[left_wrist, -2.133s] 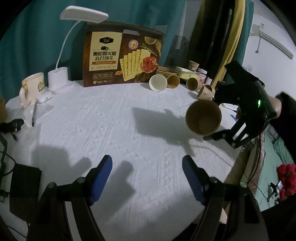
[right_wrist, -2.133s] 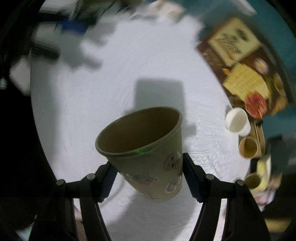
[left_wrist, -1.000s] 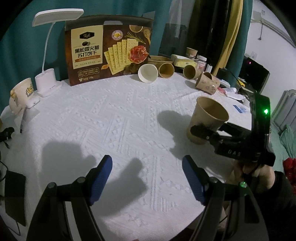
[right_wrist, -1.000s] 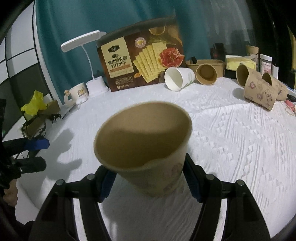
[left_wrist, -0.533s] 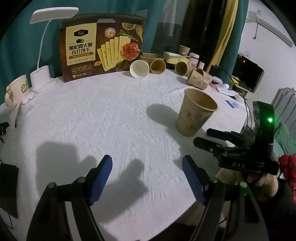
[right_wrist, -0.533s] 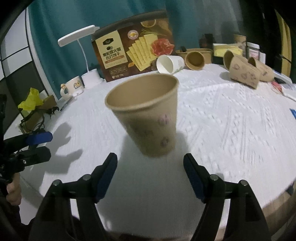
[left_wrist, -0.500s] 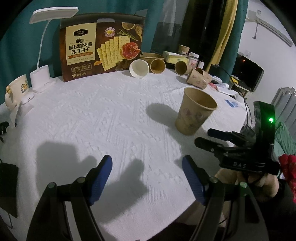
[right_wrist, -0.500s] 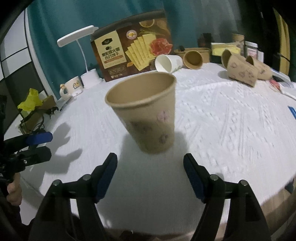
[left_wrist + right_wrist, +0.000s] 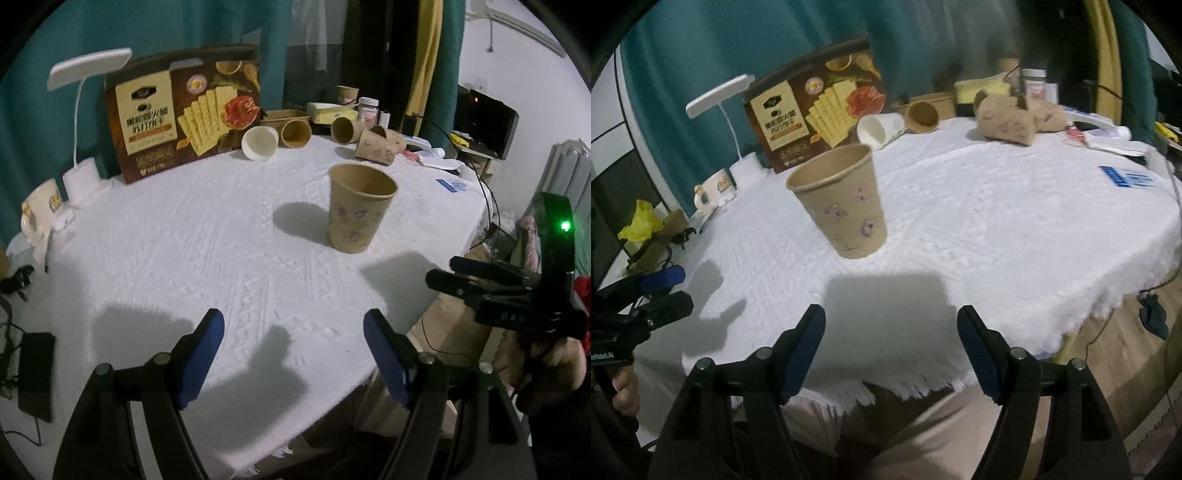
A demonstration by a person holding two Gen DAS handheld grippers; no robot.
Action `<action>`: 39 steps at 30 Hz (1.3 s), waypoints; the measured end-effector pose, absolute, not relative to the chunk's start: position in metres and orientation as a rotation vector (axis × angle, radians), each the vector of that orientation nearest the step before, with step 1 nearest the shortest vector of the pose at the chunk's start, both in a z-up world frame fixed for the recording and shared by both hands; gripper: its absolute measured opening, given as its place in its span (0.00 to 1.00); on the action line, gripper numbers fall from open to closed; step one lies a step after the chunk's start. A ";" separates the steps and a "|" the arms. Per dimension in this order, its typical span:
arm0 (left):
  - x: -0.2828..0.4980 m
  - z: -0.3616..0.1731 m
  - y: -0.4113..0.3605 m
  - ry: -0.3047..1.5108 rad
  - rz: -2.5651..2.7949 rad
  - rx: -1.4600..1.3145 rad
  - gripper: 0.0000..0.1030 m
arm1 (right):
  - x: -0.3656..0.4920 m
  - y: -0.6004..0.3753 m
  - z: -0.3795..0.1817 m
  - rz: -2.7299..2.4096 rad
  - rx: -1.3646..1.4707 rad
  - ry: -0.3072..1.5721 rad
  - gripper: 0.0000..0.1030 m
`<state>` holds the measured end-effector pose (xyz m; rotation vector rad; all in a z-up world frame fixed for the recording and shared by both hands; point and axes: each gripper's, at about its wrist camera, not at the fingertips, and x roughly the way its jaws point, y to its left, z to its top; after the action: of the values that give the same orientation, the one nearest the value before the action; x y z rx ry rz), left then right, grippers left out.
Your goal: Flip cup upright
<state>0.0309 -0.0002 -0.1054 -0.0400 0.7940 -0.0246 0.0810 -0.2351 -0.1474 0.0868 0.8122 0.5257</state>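
A brown paper cup (image 9: 356, 208) with small prints stands upright, mouth up, on the white tablecloth (image 9: 221, 236); it also shows in the right wrist view (image 9: 844, 201). My right gripper (image 9: 891, 332) is open and empty, pulled back past the table's near edge, well short of the cup; it also shows in the left wrist view (image 9: 443, 273). My left gripper (image 9: 293, 341) is open and empty over the front of the table, apart from the cup; it also shows in the right wrist view (image 9: 659, 286).
Several paper cups lie on their sides at the back: a white one (image 9: 258, 143), brown ones (image 9: 295, 133) (image 9: 376, 147). A cracker box (image 9: 181, 110), a desk lamp (image 9: 83, 110) and a mug (image 9: 40, 206) stand at the back left. A blue card (image 9: 450, 184) lies at right.
My right gripper carried the cup, set it upright on the cloth, opened and drew back past the table edge. The left gripper stayed open.
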 end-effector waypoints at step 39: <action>-0.035 0.060 -0.019 0.193 -0.169 0.037 0.84 | -0.043 -0.302 0.067 0.295 0.032 0.325 0.79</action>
<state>-0.0355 -0.0189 0.0604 0.0373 0.1933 -0.1694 -0.0433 -0.3020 0.0668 0.0320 0.3254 0.2947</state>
